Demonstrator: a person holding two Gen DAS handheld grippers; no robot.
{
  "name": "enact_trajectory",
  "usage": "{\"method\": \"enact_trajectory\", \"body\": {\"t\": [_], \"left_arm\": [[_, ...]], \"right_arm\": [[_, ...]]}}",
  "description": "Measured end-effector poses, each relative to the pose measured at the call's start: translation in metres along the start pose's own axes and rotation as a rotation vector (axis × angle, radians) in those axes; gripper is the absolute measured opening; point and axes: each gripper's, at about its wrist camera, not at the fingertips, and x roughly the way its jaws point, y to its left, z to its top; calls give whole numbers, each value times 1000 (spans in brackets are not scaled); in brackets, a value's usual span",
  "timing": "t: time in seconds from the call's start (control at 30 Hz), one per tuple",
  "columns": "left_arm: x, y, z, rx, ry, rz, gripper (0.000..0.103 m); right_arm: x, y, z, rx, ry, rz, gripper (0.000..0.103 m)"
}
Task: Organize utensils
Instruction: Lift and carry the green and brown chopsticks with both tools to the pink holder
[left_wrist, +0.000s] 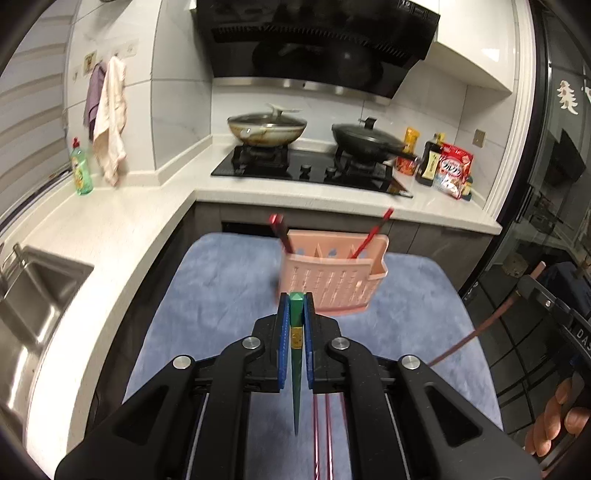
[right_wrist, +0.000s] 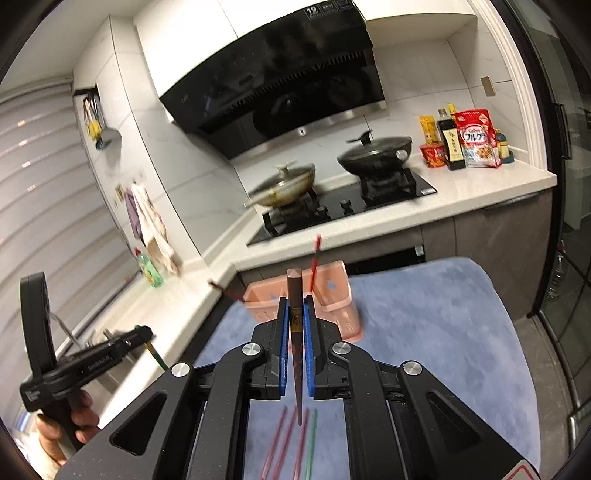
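The left gripper (left_wrist: 296, 306) is clamped on a green chopstick (left_wrist: 295, 321), its thick end poking out past the blue pads (left_wrist: 283, 332) and its tip hanging down behind them. The right gripper (right_wrist: 295, 306) pinches a brown chopstick (right_wrist: 294, 295) the same way. Both hang above a blue mat (left_wrist: 221, 288). A pink holder (left_wrist: 332, 280) stands near the mat's far edge, with red chopsticks (left_wrist: 369, 236) leaning in its compartments (how many is blurred). More chopsticks, pink and green (right_wrist: 312, 435), lie loose on the mat's near part.
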Motion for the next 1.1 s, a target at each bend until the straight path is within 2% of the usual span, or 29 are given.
{"method": "enact_trajectory", "body": {"t": [0.17,0.37,0.63,0.87,1.1], "left_arm": [[-3,-8,41,4,-62,-31,7],[-3,-21,104,9,-178,-40,7],[23,-27,156,10,-260,-32,7],[67,-18,159,-7,-236,-16,7],[117,1,132,-33,-131,5,7]], "right_arm": [[17,6,36,3,-52,28,7],[45,13,82,2,-139,64,7],[89,23,129,-9,-192,44,7],[141,19,122,-32,-142,-7,7],[188,8,87,-43,-29,-52,7]]}}
